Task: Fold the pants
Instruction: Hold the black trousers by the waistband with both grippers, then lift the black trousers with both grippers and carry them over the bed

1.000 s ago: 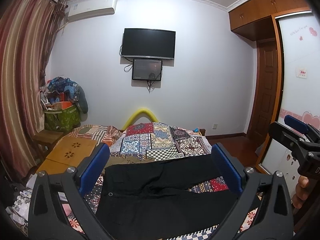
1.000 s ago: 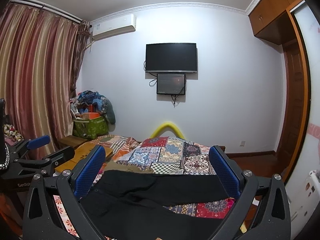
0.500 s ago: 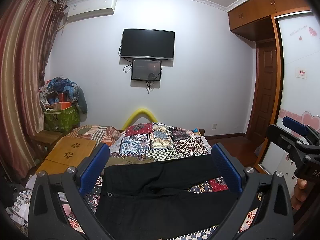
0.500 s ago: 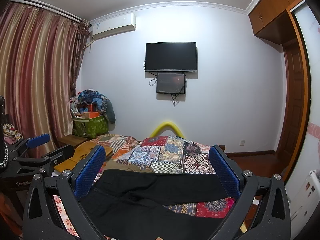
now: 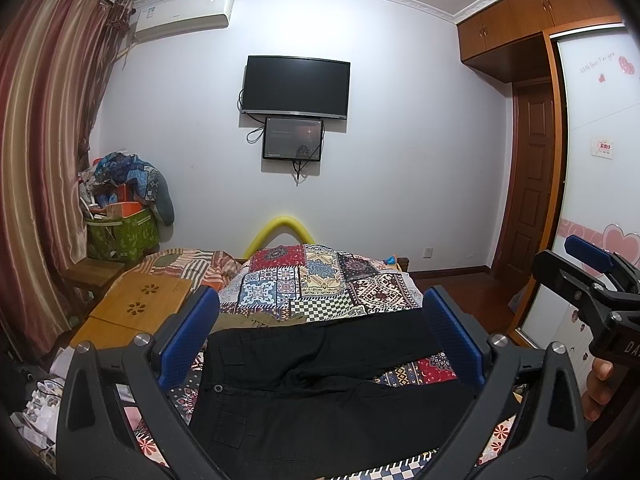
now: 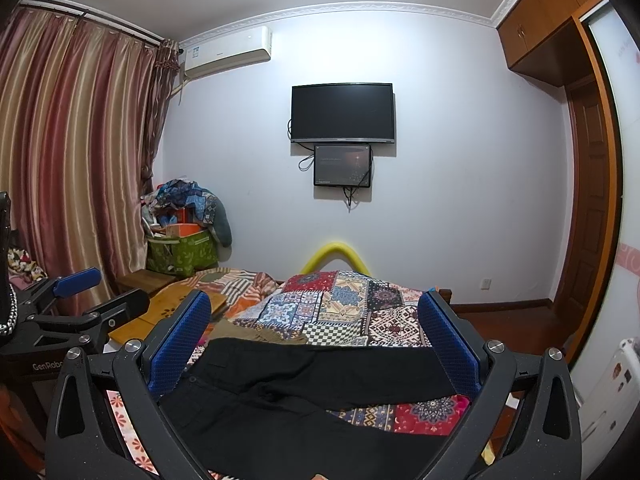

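Note:
Black pants (image 5: 320,392) lie spread flat across the patchwork bed cover (image 5: 320,280), waist to the left and the two legs running right. In the right wrist view the same pants (image 6: 312,384) fill the lower middle. My left gripper (image 5: 320,340) hovers above them, open, nothing between its blue pads. My right gripper (image 6: 316,344) is also open and empty above the pants. Each gripper shows at the edge of the other's view: the right gripper (image 5: 592,276) on the right, the left gripper (image 6: 76,300) on the left.
A wooden lap table (image 5: 136,312) rests on the bed's left side. A green box piled with clothes (image 5: 120,232) stands by the curtain. A wardrobe (image 5: 592,160) and door (image 5: 532,184) are on the right. A yellow foam arch (image 5: 280,228) sits at the bed's far end.

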Demonstrator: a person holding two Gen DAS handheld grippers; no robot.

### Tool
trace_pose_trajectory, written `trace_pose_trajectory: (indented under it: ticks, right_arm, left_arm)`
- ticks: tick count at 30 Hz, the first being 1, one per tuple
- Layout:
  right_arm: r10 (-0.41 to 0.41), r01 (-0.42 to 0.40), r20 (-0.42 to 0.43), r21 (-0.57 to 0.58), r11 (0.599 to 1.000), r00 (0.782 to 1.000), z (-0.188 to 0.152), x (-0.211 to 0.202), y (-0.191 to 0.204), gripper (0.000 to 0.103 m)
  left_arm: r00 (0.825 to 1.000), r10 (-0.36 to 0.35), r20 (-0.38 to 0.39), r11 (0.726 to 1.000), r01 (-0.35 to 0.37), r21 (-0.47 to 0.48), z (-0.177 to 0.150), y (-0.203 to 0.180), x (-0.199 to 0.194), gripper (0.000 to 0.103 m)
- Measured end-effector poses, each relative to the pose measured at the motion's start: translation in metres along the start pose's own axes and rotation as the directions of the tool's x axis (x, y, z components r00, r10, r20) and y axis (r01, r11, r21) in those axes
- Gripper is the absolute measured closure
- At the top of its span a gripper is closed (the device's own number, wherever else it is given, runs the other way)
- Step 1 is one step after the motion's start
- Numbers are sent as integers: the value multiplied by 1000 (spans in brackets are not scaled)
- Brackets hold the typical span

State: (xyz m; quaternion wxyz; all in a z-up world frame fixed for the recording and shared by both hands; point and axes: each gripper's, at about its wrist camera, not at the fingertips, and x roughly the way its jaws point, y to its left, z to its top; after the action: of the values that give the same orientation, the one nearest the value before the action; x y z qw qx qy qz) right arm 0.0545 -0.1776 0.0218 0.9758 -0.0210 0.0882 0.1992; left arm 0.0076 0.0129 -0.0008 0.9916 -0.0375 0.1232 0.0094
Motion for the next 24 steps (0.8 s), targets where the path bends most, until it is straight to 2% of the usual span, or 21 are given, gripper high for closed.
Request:
trace_pose_trajectory:
  ticks: [16, 24]
  right_arm:
    - [-2, 2, -14, 3, 1000, 1000, -3, 4, 0, 0]
    - [-37, 36, -95, -21, 999, 995, -24, 34, -25, 0]
  left_arm:
    - [1000, -1, -7, 1000, 1, 11, -1, 0, 4, 0]
    - [998, 34, -48, 999, -33, 14, -10, 18, 39, 0]
